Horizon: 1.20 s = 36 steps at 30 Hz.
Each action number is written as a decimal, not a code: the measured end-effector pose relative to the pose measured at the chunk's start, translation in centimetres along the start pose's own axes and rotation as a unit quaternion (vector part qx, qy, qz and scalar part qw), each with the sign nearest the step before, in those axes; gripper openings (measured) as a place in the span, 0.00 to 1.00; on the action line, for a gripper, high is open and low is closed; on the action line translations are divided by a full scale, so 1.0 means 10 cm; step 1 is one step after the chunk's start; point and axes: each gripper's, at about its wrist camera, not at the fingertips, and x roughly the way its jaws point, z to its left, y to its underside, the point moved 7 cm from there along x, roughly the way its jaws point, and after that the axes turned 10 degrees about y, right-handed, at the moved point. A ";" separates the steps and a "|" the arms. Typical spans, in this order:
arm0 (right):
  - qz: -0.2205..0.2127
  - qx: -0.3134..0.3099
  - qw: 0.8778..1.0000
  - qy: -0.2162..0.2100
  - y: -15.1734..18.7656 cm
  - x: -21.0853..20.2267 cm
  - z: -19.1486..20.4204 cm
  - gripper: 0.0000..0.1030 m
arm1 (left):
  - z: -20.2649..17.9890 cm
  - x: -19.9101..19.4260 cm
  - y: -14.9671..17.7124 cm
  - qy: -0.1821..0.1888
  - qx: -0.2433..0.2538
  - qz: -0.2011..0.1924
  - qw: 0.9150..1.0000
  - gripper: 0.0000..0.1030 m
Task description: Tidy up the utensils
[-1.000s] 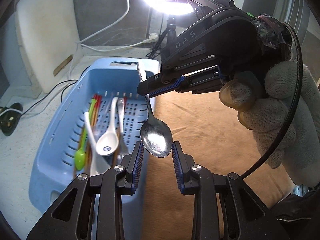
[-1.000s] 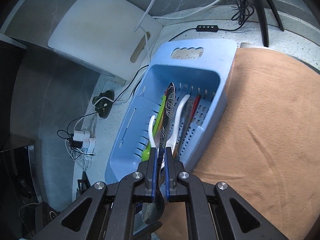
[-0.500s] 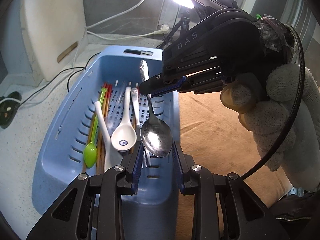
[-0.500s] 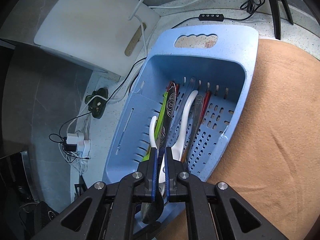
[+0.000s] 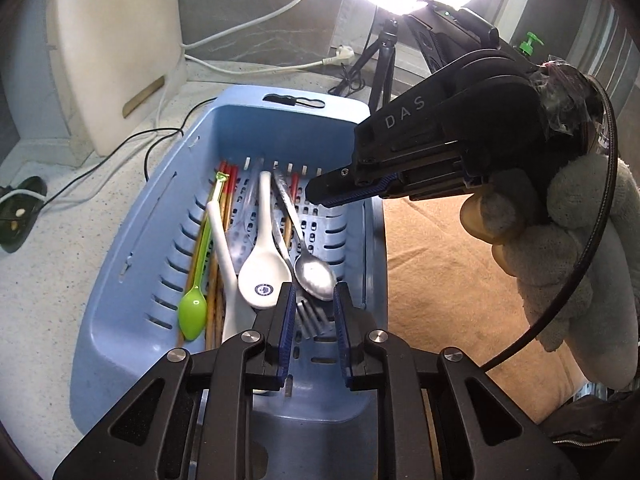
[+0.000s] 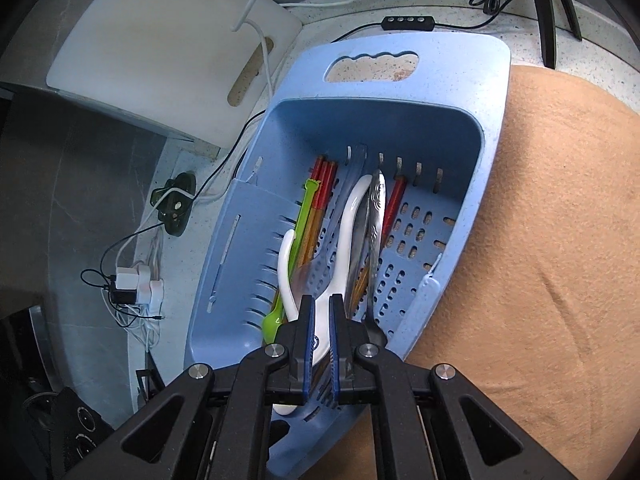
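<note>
In the blue basket (image 5: 132, 240) on the bench lie a green spoon (image 5: 193, 311), a white spoon (image 5: 264, 276) and the metal spoon (image 5: 314, 272). The left tool (image 5: 311, 316) hangs spread and empty above them. The right tool (image 5: 320, 196), marked "DAS", is slightly parted, gripping nothing.

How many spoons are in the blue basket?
4, maybe more hidden: green spoon at left, long white spoon beside it, white soup spoon in the middle, metal spoon at right.
</note>
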 end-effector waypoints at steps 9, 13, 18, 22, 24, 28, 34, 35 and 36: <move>-0.013 -0.025 1.000 -0.002 0.02 -0.14 0.05 0.09 | -0.02 -0.05 0.01 -0.012 -0.005 -0.003 1.000 0.16; -0.019 -0.034 0.999 0.000 0.04 -0.21 0.06 0.09 | -0.04 -0.10 0.01 -0.020 -0.010 -0.008 1.000 0.16; -0.032 -0.047 0.998 0.007 0.07 -0.33 0.03 0.19 | -0.07 -0.16 0.02 -0.034 -0.016 -0.012 0.999 0.20; -0.044 -0.059 0.997 0.014 0.10 -0.44 -0.01 0.25 | -0.09 -0.20 0.03 -0.046 -0.028 -0.016 0.998 0.40; -0.052 -0.065 0.996 0.017 0.12 -0.50 -0.04 0.32 | -0.11 -0.22 0.03 -0.055 -0.030 -0.019 0.998 0.47; -0.072 -0.077 0.994 0.026 0.16 -0.62 -0.12 0.40 | -0.16 -0.27 0.03 -0.068 -0.034 -0.023 0.997 0.57; -0.104 -0.092 0.989 0.049 0.24 -0.78 -0.27 0.49 | -0.26 -0.36 0.02 -0.085 -0.047 -0.032 0.995 0.66; -0.115 -0.094 0.988 0.050 0.25 -0.82 -0.29 0.57 | -0.28 -0.37 0.02 -0.085 -0.048 -0.033 0.995 0.67; -0.128 -0.097 0.986 0.051 0.27 -0.87 -0.32 0.62 | -0.30 -0.38 0.01 -0.086 -0.048 -0.036 0.994 0.67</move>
